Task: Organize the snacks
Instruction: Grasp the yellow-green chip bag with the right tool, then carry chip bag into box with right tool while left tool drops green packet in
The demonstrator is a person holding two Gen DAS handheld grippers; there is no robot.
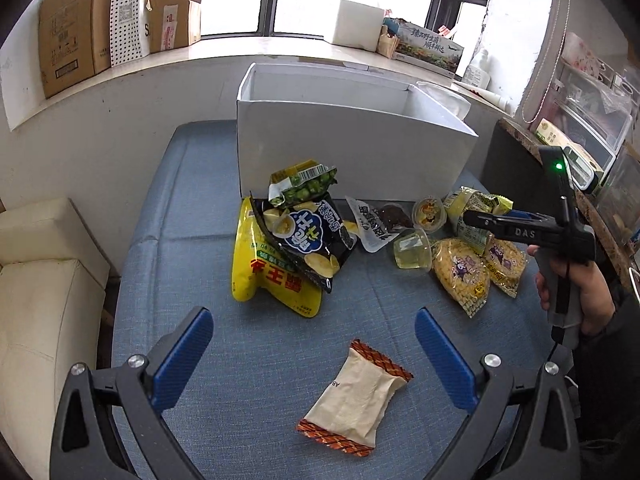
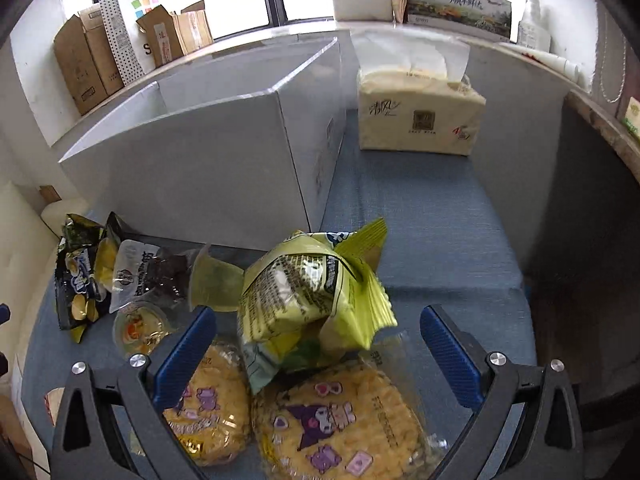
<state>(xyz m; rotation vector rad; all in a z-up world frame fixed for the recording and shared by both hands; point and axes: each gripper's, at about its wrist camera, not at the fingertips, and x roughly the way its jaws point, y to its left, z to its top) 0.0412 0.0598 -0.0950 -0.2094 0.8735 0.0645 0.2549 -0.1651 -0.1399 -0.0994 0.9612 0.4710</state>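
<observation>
My left claw (image 1: 314, 354) hangs wide open over the near part of the blue cushion (image 1: 200, 264), its blue pads clear of everything. Between them, lower down, lies a cream wafer packet (image 1: 356, 394) with orange-patterned ends, flat on the fabric and touched by neither finger.

My right claw (image 2: 318, 348) is spread just as wide and grips nothing. Between its fingers sits a crumpled yellow-green bag (image 2: 312, 300), resting on two round yellow cracker packs (image 2: 340, 420) with purple cartoon prints; I cannot tell whether my left pad touches the bag.

Farther in, the left camera takes in the whole spread: a big yellow bag (image 1: 272, 276) under a black chip bag (image 1: 310, 240), a green pea packet (image 1: 304, 184) leaning on the box wall, then a clear-and-white pouch (image 1: 372, 224), two jelly cups (image 1: 414, 254), and the cracker packs toward the cushion's right edge. It also shows my right hand (image 1: 576, 284) holding the black handle, which the right camera cannot.

Beyond the snacks stands the open white box (image 1: 352, 152), toward the cushion's far edge. Only the right camera shows the tissue pack (image 2: 418, 116) just past the box's right side, near the far right corner. Cardboard boxes (image 1: 72, 44) line the windowsill behind.
</observation>
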